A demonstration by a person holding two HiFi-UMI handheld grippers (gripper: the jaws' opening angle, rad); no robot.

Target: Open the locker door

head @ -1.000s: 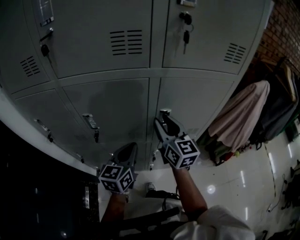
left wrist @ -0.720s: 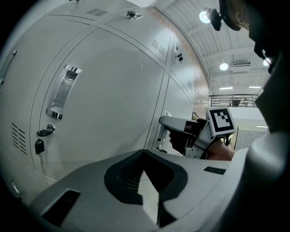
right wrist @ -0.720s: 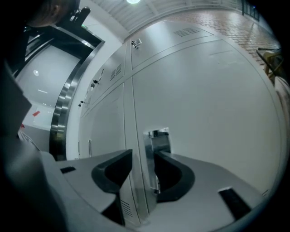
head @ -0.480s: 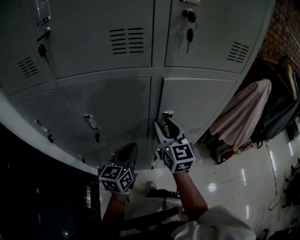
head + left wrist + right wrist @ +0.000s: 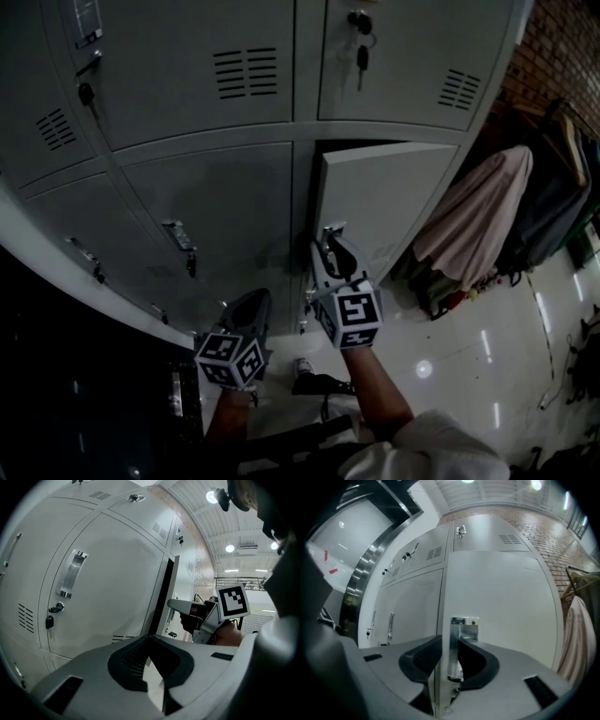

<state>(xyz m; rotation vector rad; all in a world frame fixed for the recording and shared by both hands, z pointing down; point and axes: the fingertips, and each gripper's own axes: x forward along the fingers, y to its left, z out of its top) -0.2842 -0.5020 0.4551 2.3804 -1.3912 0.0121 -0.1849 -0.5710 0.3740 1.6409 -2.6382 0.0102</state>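
Observation:
The grey locker door point(image 5: 384, 192) in the lower row stands ajar, with a dark gap along its top and left edge. Its metal handle point(image 5: 330, 232) sits between the jaws of my right gripper point(image 5: 333, 251), whose jaws have just been closing and now grip it. In the right gripper view the handle point(image 5: 457, 644) and the door's edge run up between the two dark pads of my right gripper point(image 5: 451, 656). My left gripper point(image 5: 251, 309) hangs lower left, shut and empty, away from the lockers. It point(image 5: 151, 641) faces the neighbouring door point(image 5: 108, 597).
Closed lockers surround the open one; keys point(image 5: 360, 52) hang in the upper right lock and a handle point(image 5: 178, 234) sits on the left neighbour. Clothes point(image 5: 469, 220) hang on a rack at the right by a brick wall. Glossy floor point(image 5: 469, 366) lies below.
The lower right locker door has swung out from flush to ajar. My right gripper's jaws have closed on its handle and the gripper has rolled slightly. The left gripper has stayed put.

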